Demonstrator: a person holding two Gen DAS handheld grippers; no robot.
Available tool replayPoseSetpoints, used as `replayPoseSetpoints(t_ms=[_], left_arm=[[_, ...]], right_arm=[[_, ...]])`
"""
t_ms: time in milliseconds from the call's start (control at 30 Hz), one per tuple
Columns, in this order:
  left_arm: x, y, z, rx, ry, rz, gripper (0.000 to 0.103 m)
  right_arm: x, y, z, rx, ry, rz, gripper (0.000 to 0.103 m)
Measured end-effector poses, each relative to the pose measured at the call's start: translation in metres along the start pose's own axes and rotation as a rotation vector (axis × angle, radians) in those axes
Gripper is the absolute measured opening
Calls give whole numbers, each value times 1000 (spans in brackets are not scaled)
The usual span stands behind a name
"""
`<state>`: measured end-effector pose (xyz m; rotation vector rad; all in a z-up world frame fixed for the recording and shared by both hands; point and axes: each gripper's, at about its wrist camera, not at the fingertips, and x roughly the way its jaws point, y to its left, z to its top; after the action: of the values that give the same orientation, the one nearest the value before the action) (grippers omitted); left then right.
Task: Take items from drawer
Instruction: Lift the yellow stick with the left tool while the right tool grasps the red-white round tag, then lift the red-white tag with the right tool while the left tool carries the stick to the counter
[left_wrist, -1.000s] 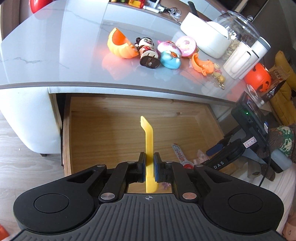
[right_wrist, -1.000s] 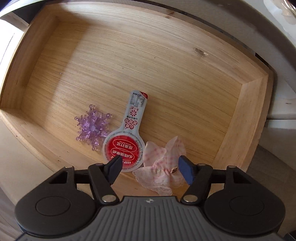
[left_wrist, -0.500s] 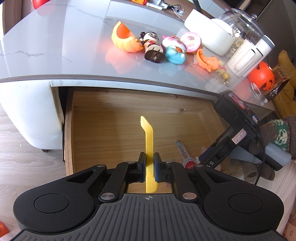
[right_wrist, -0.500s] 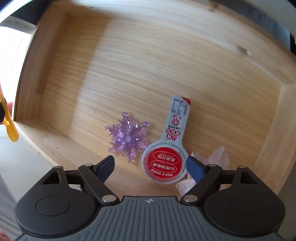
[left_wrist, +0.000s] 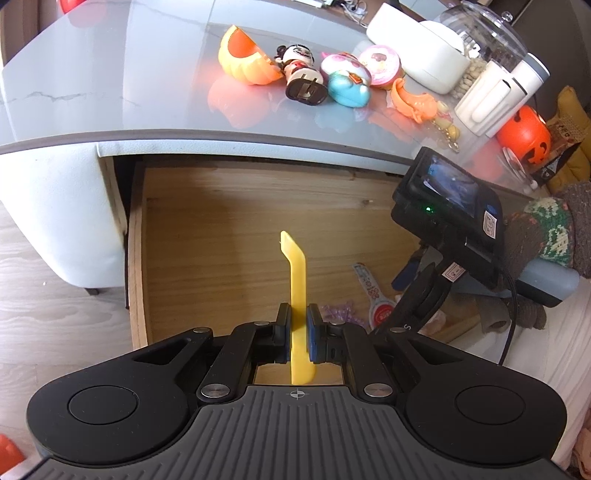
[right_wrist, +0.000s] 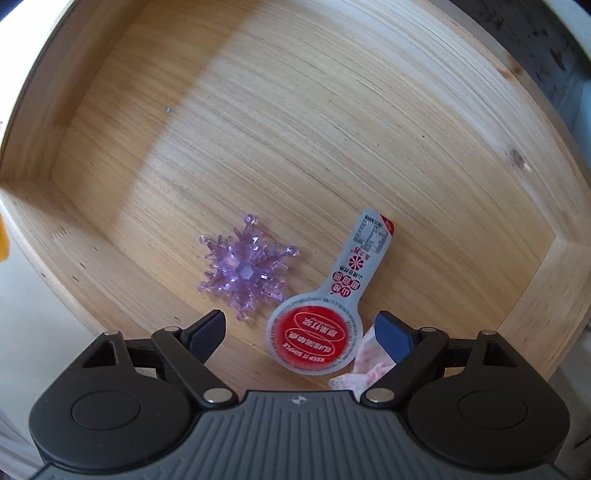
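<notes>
Right gripper (right_wrist: 299, 330), jaws wide and empty, should lower squarely over the red-lidded sachet (right_wrist: 314, 341) beside the purple snowflake (right_wrist: 245, 271); left gripper (left_wrist: 295, 332) clamps a yellow pry tool (left_wrist: 295, 273).

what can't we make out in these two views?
- Pink checked cloth: right wrist view, mostly hidden behind the right gripper.
- Purple snowflake: left wrist view, only a sliver past the left gripper.
- Yellow tool: lower end hidden by gripper body.
- Sachet: fine print too small.
</notes>
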<state>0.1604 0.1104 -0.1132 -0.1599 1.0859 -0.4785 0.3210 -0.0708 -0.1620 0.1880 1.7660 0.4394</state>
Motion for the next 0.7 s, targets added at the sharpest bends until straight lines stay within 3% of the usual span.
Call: replayPoseSetpoints(t_ms=[167,333,500,700], left_arm=[[2,0,-2,8,10,5,10],[4,-1,0,14,15,13,10],[6,-5,0,37,19,7,10],[7,-3,-2,36,23,29,10]], right_arm=[[7,5,-1,-36,-14,-14,82],[4,9,-7,-66,-31,0,56],[-13,3,-22,-39,-97,9,56],[-64,-2,-50,12,-268,89,56]])
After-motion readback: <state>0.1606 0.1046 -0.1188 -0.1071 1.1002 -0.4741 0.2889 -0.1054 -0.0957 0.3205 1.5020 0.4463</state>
